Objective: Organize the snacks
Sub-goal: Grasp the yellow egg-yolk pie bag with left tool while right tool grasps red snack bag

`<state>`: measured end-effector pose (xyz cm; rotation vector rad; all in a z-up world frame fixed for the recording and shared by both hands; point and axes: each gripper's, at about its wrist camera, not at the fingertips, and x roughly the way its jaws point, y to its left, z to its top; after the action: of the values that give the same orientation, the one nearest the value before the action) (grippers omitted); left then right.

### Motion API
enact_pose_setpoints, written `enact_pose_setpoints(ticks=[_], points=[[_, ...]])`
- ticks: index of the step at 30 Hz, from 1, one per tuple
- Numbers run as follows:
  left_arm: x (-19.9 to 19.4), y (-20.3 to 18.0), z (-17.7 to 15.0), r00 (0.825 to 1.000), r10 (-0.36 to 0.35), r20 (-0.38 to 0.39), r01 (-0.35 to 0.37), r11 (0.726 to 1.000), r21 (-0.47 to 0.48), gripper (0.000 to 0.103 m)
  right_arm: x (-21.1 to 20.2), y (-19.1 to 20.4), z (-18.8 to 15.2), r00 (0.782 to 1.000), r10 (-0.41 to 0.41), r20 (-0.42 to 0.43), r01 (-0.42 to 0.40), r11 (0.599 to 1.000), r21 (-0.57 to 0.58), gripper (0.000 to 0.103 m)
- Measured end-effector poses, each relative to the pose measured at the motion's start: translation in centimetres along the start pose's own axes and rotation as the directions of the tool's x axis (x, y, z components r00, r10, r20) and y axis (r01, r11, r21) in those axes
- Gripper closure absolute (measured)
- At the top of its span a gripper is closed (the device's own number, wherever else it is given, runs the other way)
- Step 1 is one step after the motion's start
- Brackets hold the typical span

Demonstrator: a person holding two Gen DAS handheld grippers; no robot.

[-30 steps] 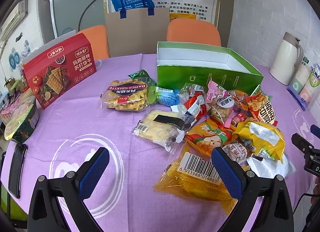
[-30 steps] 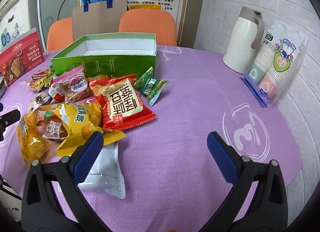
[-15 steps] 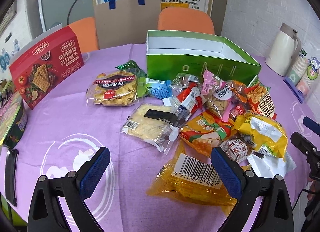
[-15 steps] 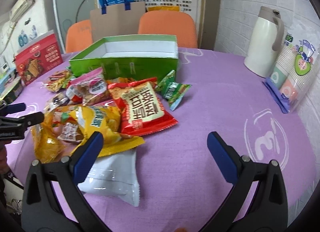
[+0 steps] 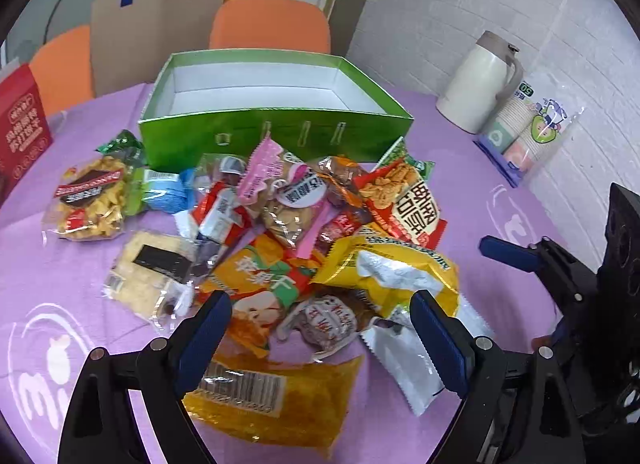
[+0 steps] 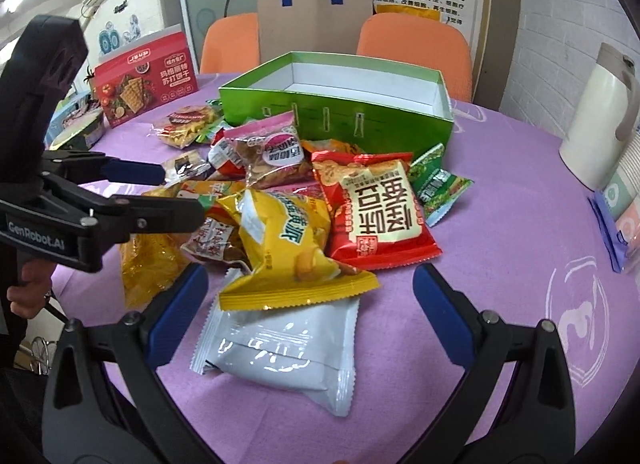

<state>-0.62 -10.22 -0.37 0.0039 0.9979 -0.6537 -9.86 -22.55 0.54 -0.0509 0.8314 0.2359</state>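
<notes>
Purple cloth covers the round table (image 5: 60, 272), with two orange chairs and a white brick wall behind it. On the far side of the cloth stands a green box (image 5: 276, 132), open at the top and, as far as its white inside shows, still empty. Just in front of it lies a loose heap of snack packets, some overlapping: a red packet (image 6: 376, 204) nearest the box, a yellow bag (image 6: 288, 248) partly lying over a white pouch (image 6: 288, 348), a small brown-and-white packet (image 5: 324, 324), and a flat orange-yellow packet with a barcode (image 5: 272, 396) closest to the person. The left gripper (image 5: 320, 332) hangs above the near edge of the heap with the small brown-and-white packet showing between its blue pads; its jaws have just been closing a little but are spread and press on nothing. The right gripper (image 6: 310, 312) is likewise spread and empty, poised over the white pouch and the tail of the yellow bag. Sorting seems barely begun: this looks like the approach to a first pick. The next move probably calls for lowering one gripper onto a single packet, pinching an edge or a puffed middle without catching its neighbour, then carrying it over the box wall. The slippery overlapping wrappers could drag each other along.
</notes>
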Motion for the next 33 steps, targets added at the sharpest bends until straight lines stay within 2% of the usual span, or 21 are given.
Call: enact_pose_setpoints(ticks=[1,3,4,9,13,15,16,19,24,26,27,28,30,32,33], points=[[0.1,-0.3,0.1,1.0,-0.02,-0.006,0.02,1.0,0.006,0.012,0.3,0.2,0.1,1.0,-0.002,-0.012,0.001,1.0,-0.019,0.008],[0.5,-1.4,0.5,0.999,-0.043,-0.01,0.044,0.998,0.047,0.022,0.4,0.0,-0.1,1.0,-0.008,-0.022,0.007,1.0,-0.026,0.008],[0.7,-1.7,0.7,0.999,-0.045,-0.014,0.046,0.997,0.064,0.023,0.3,-0.4,-0.1,1.0,-0.008,-0.021,0.008,1.0,-0.017,0.008],[1.6,-3.0,1.6,0.998,-0.046,-0.035,0.049,0.994,0.101,0.023,-1.3,-3.6,0.1,1.0,-0.006,0.014,0.005,0.998,0.059,0.008],[1.7,-3.4,1.6,0.997,-0.057,-0.047,0.063,0.99,0.126,0.023,-3.0,-7.0,0.6,0.997,0.053,0.056,-0.062,0.984,0.164,0.008],[2.0,-4.3,1.7,0.996,-0.061,-0.061,0.07,0.984,0.164,0.023,-2.9,-8.1,1.4,0.999,0.005,0.049,-0.014,0.985,0.17,0.008],[2.3,-4.8,1.8,0.996,-0.055,-0.067,0.066,0.982,0.177,0.022,-2.5,-8.2,1.9,0.999,-0.008,0.046,0.001,0.988,0.151,0.008],[3.3,-5.7,1.9,0.996,-0.028,-0.081,0.044,0.977,0.208,0.019,0.0,-8.6,3.1,0.999,0.04,0.014,-0.041,0.992,0.122,0.008],[4.5,-5.0,1.7,0.993,-0.054,-0.108,0.074,0.979,0.19,0.019,4.4,-9.1,4.1,0.99,0.13,-0.058,-0.123,0.986,0.117,0.013],[5.0,-4.8,1.8,0.991,-0.069,-0.117,0.09,0.979,0.184,0.02,5.5,-8.7,4.1,0.986,0.138,-0.089,-0.13,0.987,0.093,0.015],[5.2,-4.6,1.8,0.989,-0.083,-0.119,0.104,0.978,0.179,0.022,6.1,-8.6,4.0,0.985,0.14,-0.103,-0.131,0.988,0.088,0.019],[5.3,-4.7,1.7,0.989,-0.09,-0.12,0.111,0.977,0.181,0.024,6.5,-8.6,3.8,0.982,0.15,-0.117,-0.139,0.986,0.093,0.028],[5.3,-5.1,1.7,0.99,-0.084,-0.116,0.106,0.975,0.197,0.031,7.2,-8.6,3.3,0.977,0.159,-0.14,-0.144,0.984,0.108,0.034],[5.2,-5.2,1.6,0.992,-0.069,-0.107,0.09,0.974,0.208,0.04,6.9,-8.7,3.1,0.98,0.161,-0.114,-0.147,0.982,0.118,0.044],[5.1,-5.1,1.6,0.992,-0.07,-0.104,0.089,0.975,0.203,0.045,6.4,-8.9,3.1,0.985,0.145,-0.093,-0.133,0.983,0.125,0.06]])
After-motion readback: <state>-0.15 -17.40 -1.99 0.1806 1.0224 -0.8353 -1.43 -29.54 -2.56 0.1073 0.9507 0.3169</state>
